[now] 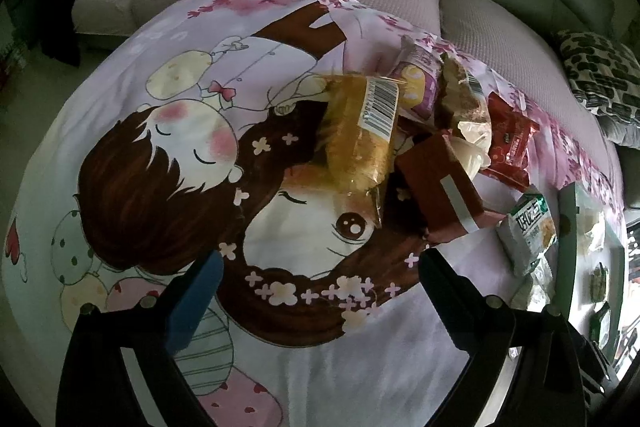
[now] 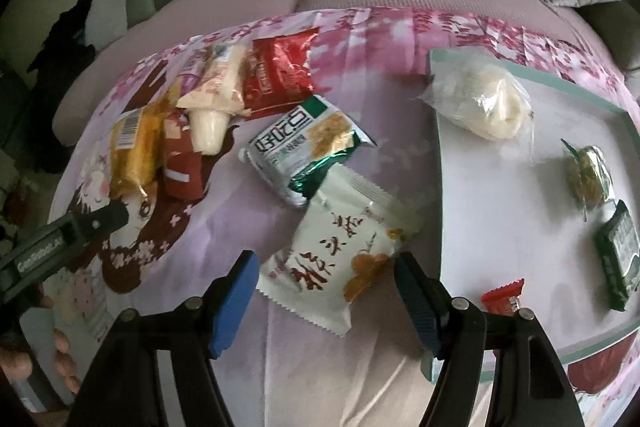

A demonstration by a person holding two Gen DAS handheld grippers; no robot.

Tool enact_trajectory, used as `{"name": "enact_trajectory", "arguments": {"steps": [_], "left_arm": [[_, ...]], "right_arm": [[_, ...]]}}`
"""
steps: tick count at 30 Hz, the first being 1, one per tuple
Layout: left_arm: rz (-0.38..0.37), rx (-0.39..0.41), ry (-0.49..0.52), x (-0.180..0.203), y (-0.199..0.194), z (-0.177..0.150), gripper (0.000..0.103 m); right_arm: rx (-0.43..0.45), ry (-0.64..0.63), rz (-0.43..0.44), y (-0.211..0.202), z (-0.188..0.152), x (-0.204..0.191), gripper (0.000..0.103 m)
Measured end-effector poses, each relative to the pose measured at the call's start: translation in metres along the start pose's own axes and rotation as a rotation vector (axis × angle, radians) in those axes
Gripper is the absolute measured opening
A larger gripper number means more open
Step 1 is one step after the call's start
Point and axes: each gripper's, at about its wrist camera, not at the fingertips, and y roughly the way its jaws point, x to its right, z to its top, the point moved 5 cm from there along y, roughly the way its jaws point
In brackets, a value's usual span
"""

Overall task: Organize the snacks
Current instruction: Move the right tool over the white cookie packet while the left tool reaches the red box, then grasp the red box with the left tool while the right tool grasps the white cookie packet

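right gripper [image 2: 324, 281]: jaws spread, cream packet [image 2: 340, 259] between, unpinched | left gripper [image 1: 320, 267]: jaws spread, nothing between

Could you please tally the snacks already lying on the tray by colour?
On the tray:
Pale white: 1, the bun in a clear bag
Green: 2, the small clear-wrapped pack and the dark green packet
Red: 1, the small red packet
Total: 4
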Motion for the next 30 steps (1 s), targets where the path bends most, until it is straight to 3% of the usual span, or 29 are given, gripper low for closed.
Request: {"name": "enact_trajectory", "arguments": {"steps": [9,18,24,30], "left_arm": [[-0.045,0.009,-0.017,0.007,0.000,0.001,0.098],[-0.115,0.045,-0.043,0.028,-0.003,0.011,0.098],[-0.195,0.034,-0.037,0.052,0.006,0.017,0.097],[-0.251,0.011,-0.091,0.062,0.025,0.019,0.085]], "right_arm": [[-0.026,0.018,0.004,0.017,0.004,-0.003,0.072],[-0.018,0.031,0.001,0.019,0.007,0.000,0.055],[-0.020,0.032,0.010,0.020,0.009,0.000,0.054],[-0.023,0.032,0.021,0.019,0.009,0.004,0.054]]}}
